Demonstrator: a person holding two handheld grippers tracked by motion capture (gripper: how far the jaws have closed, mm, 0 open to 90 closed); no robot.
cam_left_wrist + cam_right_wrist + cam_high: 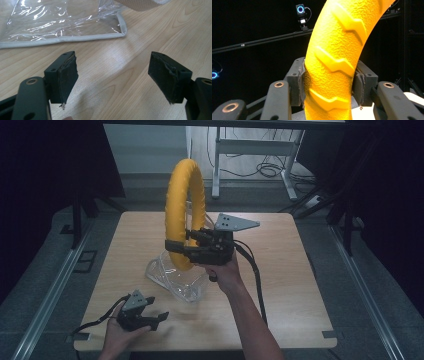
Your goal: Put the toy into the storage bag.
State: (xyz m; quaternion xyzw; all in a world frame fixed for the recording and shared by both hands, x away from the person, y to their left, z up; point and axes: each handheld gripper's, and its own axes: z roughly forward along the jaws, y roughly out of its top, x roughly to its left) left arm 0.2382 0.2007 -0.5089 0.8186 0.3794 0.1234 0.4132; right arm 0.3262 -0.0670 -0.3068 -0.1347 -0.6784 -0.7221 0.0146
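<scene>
Yellow ring [185, 210] upright in right gripper [175, 251] (jaws clamped), above clear bag [175, 277].

Lab recording bay: dark curtains, ring-lit tracking cameras [300, 9] on black rails, floor cables [265, 170], lone wooden tabletop [295, 285].

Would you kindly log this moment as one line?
right gripper: shut on yellow ring, upright above clear bag | left gripper: open, on table
</scene>
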